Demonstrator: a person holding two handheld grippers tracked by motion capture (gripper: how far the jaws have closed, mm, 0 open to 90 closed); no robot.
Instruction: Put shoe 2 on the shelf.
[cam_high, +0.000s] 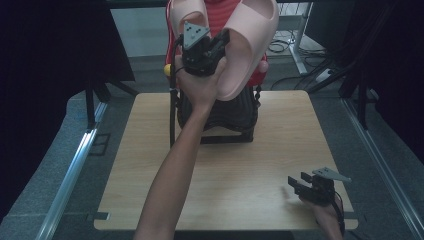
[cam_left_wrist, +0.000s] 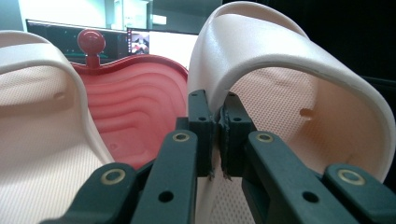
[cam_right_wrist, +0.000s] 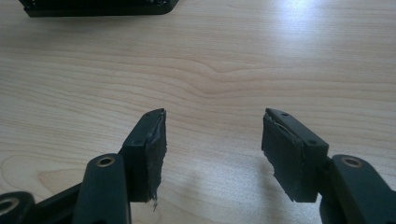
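Note:
Two pale pink slide sandals sit on a red stand (cam_high: 220, 12) with a black base (cam_high: 225, 120) at the table's far side. My left gripper (cam_high: 222, 38) is raised to the right sandal (cam_high: 250, 45). In the left gripper view my left gripper (cam_left_wrist: 217, 107) is shut on the inner edge of that sandal's strap (cam_left_wrist: 280, 70). The other sandal (cam_left_wrist: 32, 121) lies to its left, with the ribbed red stand (cam_left_wrist: 135, 102) between them. My right gripper (cam_high: 298, 181) rests open low over the table's near right corner. In the right gripper view nothing lies between the spread jaws of my right gripper (cam_right_wrist: 212, 135).
The light wooden table (cam_high: 150, 150) has dark floor and metal rails on both sides. A red knob (cam_left_wrist: 91, 42) tops the stand, and monitors glow behind it. The black base's edge (cam_right_wrist: 98, 7) shows far ahead of the right gripper.

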